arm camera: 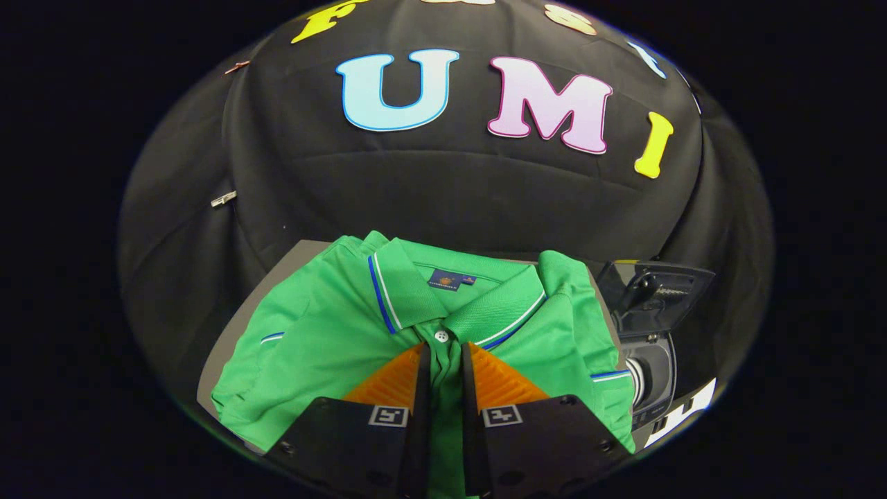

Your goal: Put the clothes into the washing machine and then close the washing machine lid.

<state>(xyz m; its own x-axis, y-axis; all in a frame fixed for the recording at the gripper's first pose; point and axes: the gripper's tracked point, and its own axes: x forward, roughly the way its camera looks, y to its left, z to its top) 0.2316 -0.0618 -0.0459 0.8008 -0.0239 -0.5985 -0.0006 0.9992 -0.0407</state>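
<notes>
Hand-held gripper (443, 357) pinches green polo shirt (326, 333) placket — neck label unreadable.

A grey table (277, 274) carries a folded green polo shirt (319, 333).

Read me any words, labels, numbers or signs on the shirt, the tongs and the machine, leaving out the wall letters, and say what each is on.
Neck label inside the green polo shirt collar: too small to read.
Square markers on the tongs, which pinch the shirt's placket: patterns, no text.
White marking beside the washing machine: cut off, unreadable.
</notes>
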